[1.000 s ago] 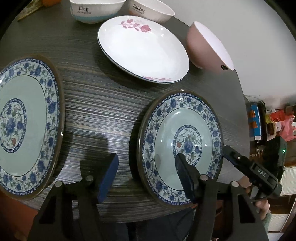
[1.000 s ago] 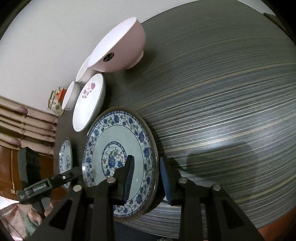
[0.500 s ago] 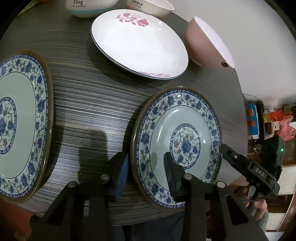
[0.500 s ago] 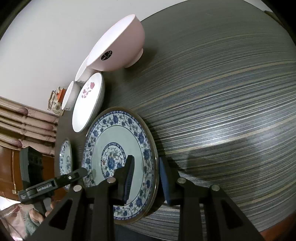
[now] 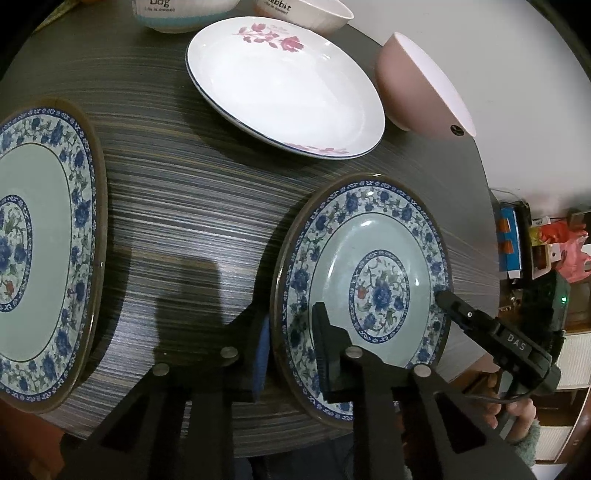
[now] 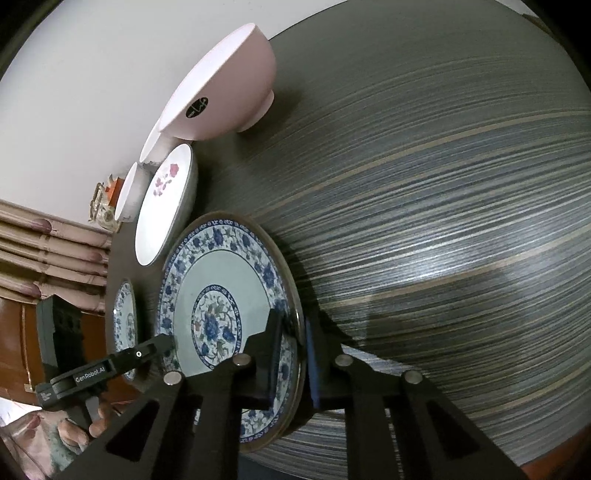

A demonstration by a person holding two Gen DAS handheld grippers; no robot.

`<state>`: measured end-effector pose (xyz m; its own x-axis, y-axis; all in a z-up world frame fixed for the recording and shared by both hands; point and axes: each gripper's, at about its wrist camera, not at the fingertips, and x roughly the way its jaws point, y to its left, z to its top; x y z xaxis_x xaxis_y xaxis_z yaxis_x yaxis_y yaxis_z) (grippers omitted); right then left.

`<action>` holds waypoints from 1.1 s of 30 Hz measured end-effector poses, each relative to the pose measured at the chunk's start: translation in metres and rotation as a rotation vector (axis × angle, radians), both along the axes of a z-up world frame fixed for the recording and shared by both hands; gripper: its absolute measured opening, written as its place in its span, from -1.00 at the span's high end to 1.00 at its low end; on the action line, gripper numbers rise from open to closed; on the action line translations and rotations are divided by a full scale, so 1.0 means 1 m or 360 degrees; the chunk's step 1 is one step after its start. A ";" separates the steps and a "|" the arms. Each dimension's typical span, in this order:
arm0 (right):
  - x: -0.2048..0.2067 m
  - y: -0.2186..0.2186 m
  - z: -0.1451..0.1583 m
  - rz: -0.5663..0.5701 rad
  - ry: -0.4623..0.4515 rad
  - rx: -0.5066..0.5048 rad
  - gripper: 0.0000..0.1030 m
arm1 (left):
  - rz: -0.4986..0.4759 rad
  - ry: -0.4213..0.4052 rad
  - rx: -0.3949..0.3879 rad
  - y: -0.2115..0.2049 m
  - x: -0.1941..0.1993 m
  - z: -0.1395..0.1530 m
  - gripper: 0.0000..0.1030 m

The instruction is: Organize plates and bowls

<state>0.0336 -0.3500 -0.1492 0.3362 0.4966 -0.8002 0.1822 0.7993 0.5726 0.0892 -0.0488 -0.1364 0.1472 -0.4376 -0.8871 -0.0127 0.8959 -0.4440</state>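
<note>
A blue-flowered plate [image 5: 380,258] [image 6: 207,273] lies near the table's front edge. My left gripper [image 5: 291,332] straddles its left rim. The jaws are closing, one pad under the rim and one finger on the plate's face. My right gripper [image 6: 293,325] is shut on the opposite rim, with a pad on each side. A second blue-flowered plate [image 5: 37,240] [image 6: 125,317] lies further left. Behind sit a white plate with pink flowers [image 5: 288,85] [image 6: 162,206] and a pink bowl [image 5: 406,85] [image 6: 229,85].
Two white lettered bowls [image 5: 181,14] [image 5: 306,11] stand at the back edge of the dark striped table [image 5: 184,184] [image 6: 443,184]. A hand [image 5: 517,410] holds the right gripper's handle. Shelves with clutter stand beyond the table's right edge.
Both grippers narrowed their jaws onto the near plate's rims, the left from wide open. The left gripper slid right until the rim sat between its fingers.
</note>
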 end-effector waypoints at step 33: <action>-0.013 0.038 0.039 0.0129 -0.0156 -0.0075 0.76 | 0.0022 -0.0177 0.0047 0.050 -0.026 0.036 0.71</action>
<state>0.0204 -0.3119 -0.1099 0.3743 0.4879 -0.7886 0.0611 0.8356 0.5459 0.0631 0.0007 -0.1002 0.2512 -0.4089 -0.8773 0.0226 0.9086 -0.4170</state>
